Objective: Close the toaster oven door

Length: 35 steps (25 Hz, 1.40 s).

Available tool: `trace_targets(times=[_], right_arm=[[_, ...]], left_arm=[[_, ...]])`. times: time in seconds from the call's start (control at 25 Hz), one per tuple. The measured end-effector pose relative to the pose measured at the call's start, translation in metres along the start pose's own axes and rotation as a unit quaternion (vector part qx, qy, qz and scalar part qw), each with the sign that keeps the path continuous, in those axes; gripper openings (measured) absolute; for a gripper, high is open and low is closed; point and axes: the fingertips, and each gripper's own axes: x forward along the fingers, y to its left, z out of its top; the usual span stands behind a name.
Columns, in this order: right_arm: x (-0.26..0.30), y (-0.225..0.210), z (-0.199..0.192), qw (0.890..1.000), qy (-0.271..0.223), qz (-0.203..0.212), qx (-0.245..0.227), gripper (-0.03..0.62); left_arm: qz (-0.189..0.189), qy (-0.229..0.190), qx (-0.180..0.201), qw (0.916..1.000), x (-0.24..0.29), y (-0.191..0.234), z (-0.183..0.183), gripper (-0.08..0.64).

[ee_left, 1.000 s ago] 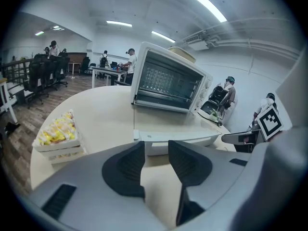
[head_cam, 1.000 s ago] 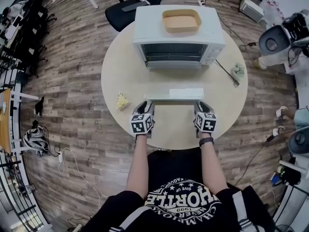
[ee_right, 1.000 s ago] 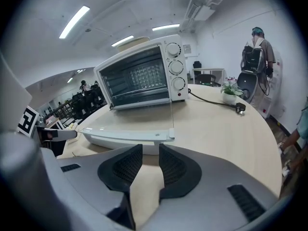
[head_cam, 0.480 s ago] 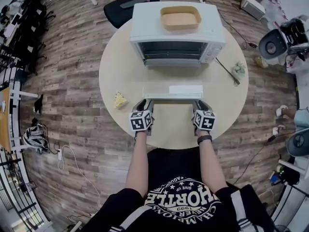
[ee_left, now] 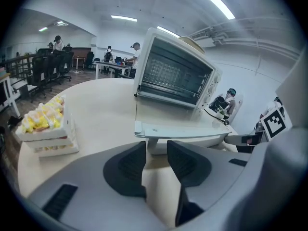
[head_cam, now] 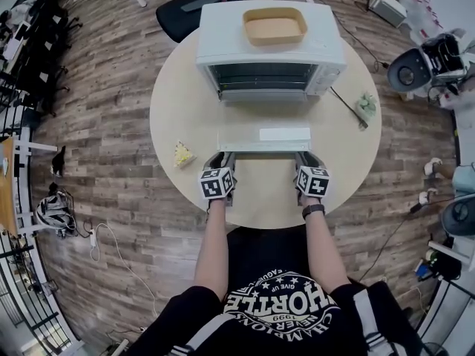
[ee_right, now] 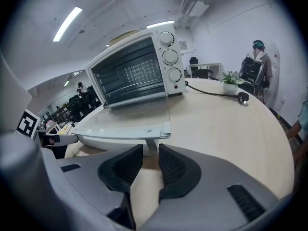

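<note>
A white toaster oven [head_cam: 271,58] stands at the back of the round table [head_cam: 185,102]. Its glass door [head_cam: 263,139] lies open and flat, with the handle along the near edge. My left gripper [head_cam: 225,159] is at the handle's left end. Its jaws [ee_left: 156,153] have just been closing a little but still stand apart, with the handle's post [ee_left: 153,146] just past the tips and untouched. At the handle's right end, my right gripper [head_cam: 306,158] also has a gap between its pads [ee_right: 150,159], and the right post [ee_right: 150,147] is at the tips.
A tan tray [head_cam: 274,27] sits on top of the oven. A piece of layered cake [head_cam: 182,154] lies on the table to the left of my left gripper. A small plant [head_cam: 366,108] and the power cable [head_cam: 345,108] are at the right. Office chairs [head_cam: 185,13] stand behind the table.
My left gripper has sunk slightly towards the left end of the handle. The right gripper and the door have kept still.
</note>
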Motion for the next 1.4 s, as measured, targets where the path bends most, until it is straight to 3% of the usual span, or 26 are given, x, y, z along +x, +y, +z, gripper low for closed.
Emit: trace_targets(times=[0.4,0.84,1.4], right_arm=[[0.0052,-0.0016,0.004,1.0,-0.005,-0.009,-0.003,0.092],[0.0033,-0.0003,0.0045,1.0,-0.004,-0.019,-0.012,0.087],[-0.0032,0.0023,0.0088,1.0,-0.009,-0.017,-0.014,0.086]], left_arm=[[0.018,-0.002,0.008,0.9998,0.0067,0.0079,0.0018,0.086],[0.033,-0.011,0.03,0.999,0.0051,0.0079,0.002,0.077],[0.031,-0.024,0.028,0.9988,-0.0011,0.0064,0.0061,0.075]])
